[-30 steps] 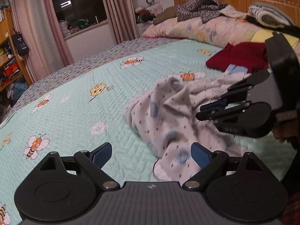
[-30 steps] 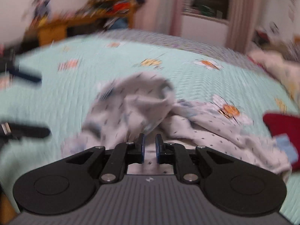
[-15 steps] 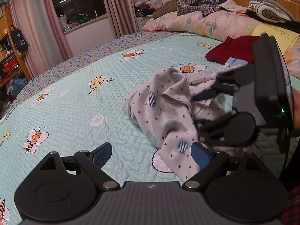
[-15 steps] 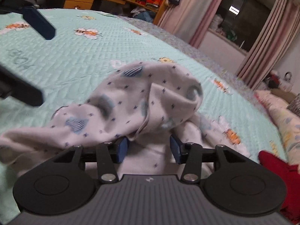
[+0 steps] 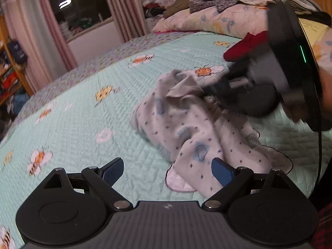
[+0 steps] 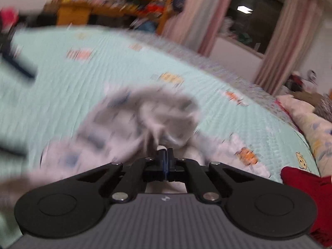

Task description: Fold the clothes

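A crumpled white garment (image 5: pixel 186 124) with small dark specks and blue patches lies on the mint quilt (image 5: pixel 83 114). My left gripper (image 5: pixel 167 171) is open and hovers just above the garment's near edge; its right pad (image 5: pixel 221 171) is over the cloth and nothing is pinched. My right gripper (image 6: pixel 165 155) is shut on a raised fold of the garment (image 6: pixel 145 120), a white bit of cloth showing at its tips. In the left wrist view the right gripper (image 5: pixel 209 92) comes in from the right and bites the garment's upper part.
A dark red garment (image 5: pixel 244 47) lies beyond the white one, also seen as the red garment (image 6: pixel 300 182). Pillows (image 5: pixel 217 20) with piled clothes line the wooden headboard. Pink curtains (image 5: pixel 124 10), a window and a cluttered shelf (image 5: pixel 8 68) stand past the bed.
The right gripper's jaws, apart around the cloth half a second ago, have shut on a fold and lifted it slightly. The left gripper stayed open in place.
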The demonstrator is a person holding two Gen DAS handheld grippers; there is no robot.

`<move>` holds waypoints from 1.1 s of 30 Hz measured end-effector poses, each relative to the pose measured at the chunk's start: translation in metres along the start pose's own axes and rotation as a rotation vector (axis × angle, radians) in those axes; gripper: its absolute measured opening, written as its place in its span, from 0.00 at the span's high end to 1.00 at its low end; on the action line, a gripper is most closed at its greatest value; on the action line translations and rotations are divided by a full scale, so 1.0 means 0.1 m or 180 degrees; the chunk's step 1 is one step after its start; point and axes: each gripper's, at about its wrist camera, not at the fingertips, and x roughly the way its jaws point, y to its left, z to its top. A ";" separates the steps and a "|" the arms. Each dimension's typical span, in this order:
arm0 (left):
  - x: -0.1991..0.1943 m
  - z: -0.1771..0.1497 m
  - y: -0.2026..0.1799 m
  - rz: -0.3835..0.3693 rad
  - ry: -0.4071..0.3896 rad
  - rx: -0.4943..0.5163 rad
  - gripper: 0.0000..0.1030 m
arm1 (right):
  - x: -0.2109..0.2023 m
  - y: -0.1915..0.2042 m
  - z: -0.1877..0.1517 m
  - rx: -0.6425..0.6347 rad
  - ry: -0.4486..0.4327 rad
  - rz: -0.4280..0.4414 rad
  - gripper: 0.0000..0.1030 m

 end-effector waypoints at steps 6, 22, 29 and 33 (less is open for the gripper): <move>0.13 0.33 -0.19 -0.0126 -0.0152 0.0262 0.10 | -0.05 -0.65 0.30 0.1212 -0.0356 0.0155 1.00; 1.16 0.87 -0.35 -0.0233 0.0226 0.0376 0.94 | -0.59 -1.48 -0.74 0.2937 0.0010 -0.0677 0.90; 0.53 0.96 0.61 -0.0193 -0.0152 -0.0426 0.96 | -0.56 -1.20 -0.89 0.2844 0.0172 -0.0449 0.86; -0.15 0.72 1.24 0.0067 -0.0484 -0.0967 0.96 | -0.51 -1.05 -0.82 0.2750 0.0179 -0.0322 0.86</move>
